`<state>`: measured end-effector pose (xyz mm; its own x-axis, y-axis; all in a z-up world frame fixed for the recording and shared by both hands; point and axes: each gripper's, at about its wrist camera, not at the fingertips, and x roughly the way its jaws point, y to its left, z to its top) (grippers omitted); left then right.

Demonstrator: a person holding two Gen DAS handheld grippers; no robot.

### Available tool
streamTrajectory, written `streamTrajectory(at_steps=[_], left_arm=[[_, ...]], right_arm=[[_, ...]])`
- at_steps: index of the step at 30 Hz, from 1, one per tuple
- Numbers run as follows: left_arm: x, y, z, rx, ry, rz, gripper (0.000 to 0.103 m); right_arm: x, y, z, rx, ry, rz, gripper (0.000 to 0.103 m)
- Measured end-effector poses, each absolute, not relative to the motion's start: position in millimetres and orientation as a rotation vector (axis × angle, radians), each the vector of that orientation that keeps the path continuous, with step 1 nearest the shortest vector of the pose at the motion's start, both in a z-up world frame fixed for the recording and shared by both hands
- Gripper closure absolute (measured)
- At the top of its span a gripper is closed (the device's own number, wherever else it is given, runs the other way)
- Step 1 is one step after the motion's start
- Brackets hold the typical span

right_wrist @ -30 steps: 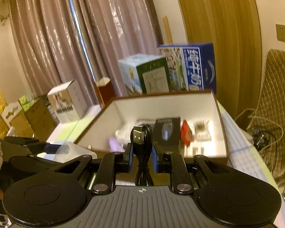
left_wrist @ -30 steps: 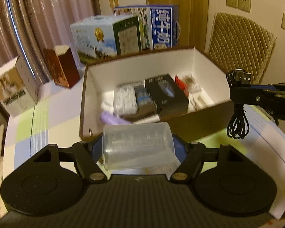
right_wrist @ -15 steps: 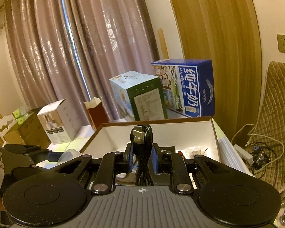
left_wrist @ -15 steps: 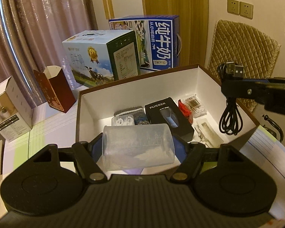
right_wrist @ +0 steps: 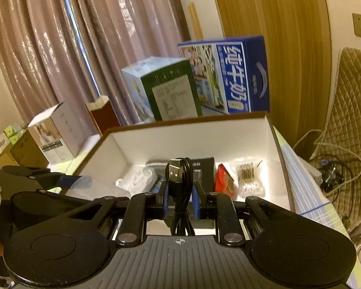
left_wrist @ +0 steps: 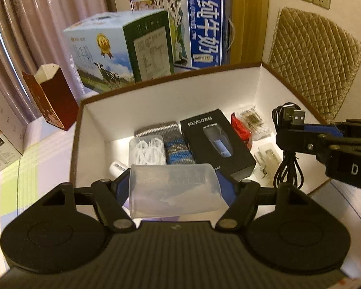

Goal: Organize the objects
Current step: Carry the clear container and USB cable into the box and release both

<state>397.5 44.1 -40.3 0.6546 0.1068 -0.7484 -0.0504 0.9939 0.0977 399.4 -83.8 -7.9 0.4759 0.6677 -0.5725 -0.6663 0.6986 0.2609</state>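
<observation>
A brown cardboard box (left_wrist: pixel 257 89) with white inner walls holds a black razor package (left_wrist: pixel 216 142), a knitted cloth (left_wrist: pixel 175 149), a bag of white items (left_wrist: pixel 148 150), a red pack (left_wrist: pixel 240 127) and cotton swabs (left_wrist: pixel 254 120). My left gripper (left_wrist: pixel 174 190) is shut on a clear plastic cup (left_wrist: pixel 173 190), held over the box's near edge. My right gripper (right_wrist: pixel 180 192) is shut on a coiled black USB cable (right_wrist: pixel 180 178), held over the box's right side; the cable also shows in the left wrist view (left_wrist: pixel 287 154).
Behind the box (right_wrist: pixel 272 144) stand two milk cartons, green-white (left_wrist: pixel 118 50) and blue (left_wrist: pixel 199 29). A red carton (left_wrist: pixel 50 98) and a white box (left_wrist: pixel 0 134) stand at the left. A quilted chair back (left_wrist: pixel 312 65) is at the right, with loose cables (right_wrist: pixel 329 171) beside it.
Both grippers have moved forward and over the box, each still holding its object. The box's contents now show closer and more from above.
</observation>
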Motion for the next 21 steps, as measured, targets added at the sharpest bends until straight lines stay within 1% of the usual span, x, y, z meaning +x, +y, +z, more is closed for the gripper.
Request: streamTrajectory(at_steps=[11,13,14,17,19,20,21], left_arm=[[417.5,50.3,-58.0,0.030,0.929,0.054,0.032],[418.3,51.3,-59.1,0.029,0.936,0.053,0.029],[418.5,52.1,-59.3,0.028,0.939,0.055,0.025],[417.4,56.0,-58.1,0.019,0.942,0.062,0.022],[415.9,59.5,-56.1,0.011,0.941,0.077,0.018],[414.8,61.8,-54.5,0.005,0.940,0.086,0.015],[413.8,63.7,-53.2,0.000,0.939,0.093,0.013]], right_arm=[[415.8,-78.3,-27.9,0.004,0.811,0.796,0.086],[417.9,-76.3,-29.7,-0.001,0.826,0.795,0.086],[418.6,-74.9,-30.7,-0.006,0.838,0.796,0.086],[421.4,-70.4,-33.5,-0.019,0.866,0.800,0.086],[421.7,-68.2,-34.7,-0.023,0.876,0.800,0.086],[421.6,-66.1,-34.9,-0.032,0.880,0.808,0.084],[420.7,-64.7,-34.6,-0.039,0.876,0.819,0.077]])
